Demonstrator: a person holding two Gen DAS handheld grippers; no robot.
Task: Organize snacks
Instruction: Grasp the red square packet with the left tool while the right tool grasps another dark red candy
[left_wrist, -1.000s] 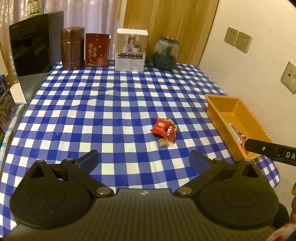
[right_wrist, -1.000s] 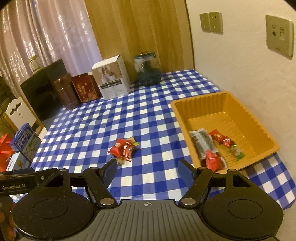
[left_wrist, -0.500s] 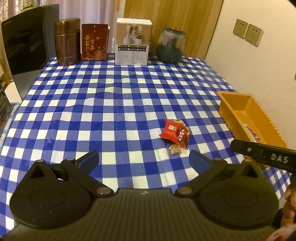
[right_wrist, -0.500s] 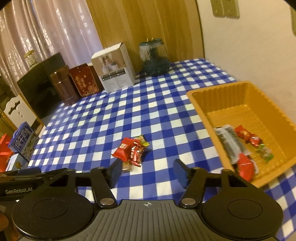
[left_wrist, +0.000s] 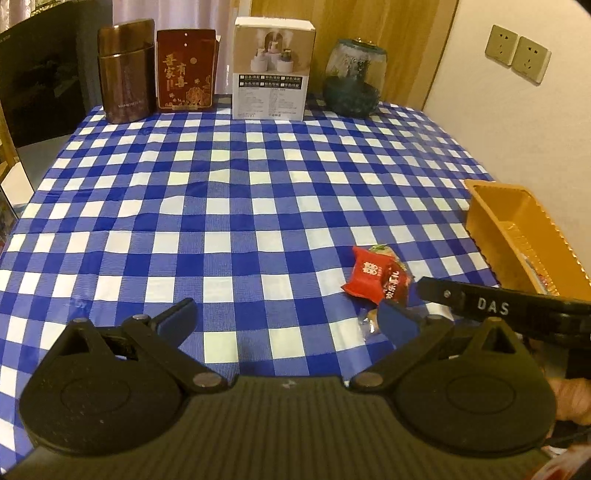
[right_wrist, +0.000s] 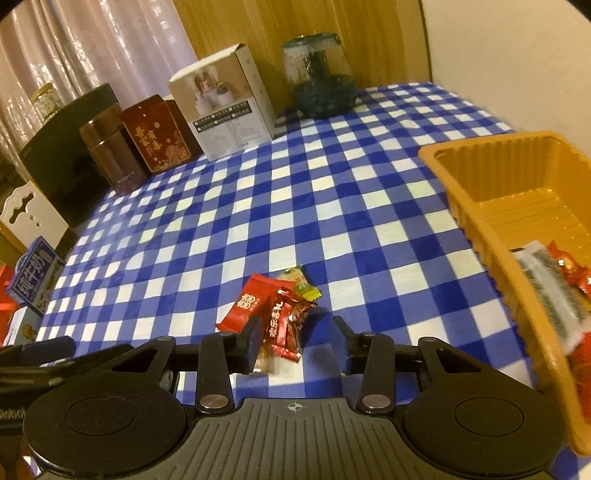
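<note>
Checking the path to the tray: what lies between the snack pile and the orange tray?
Only bare checked tablecloth lies between the snack pile and the orange tray, shown in the right wrist view.

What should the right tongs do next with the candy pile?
Probably finish closing on the dark red candy. The right tongs are closing with that wrapper between them, not yet pinched. Then it can go to the orange tray, where other snacks already lie.

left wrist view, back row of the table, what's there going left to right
brown metal canister → dark red box with gold lettering → white cardboard product box → dark green glass jar
</note>
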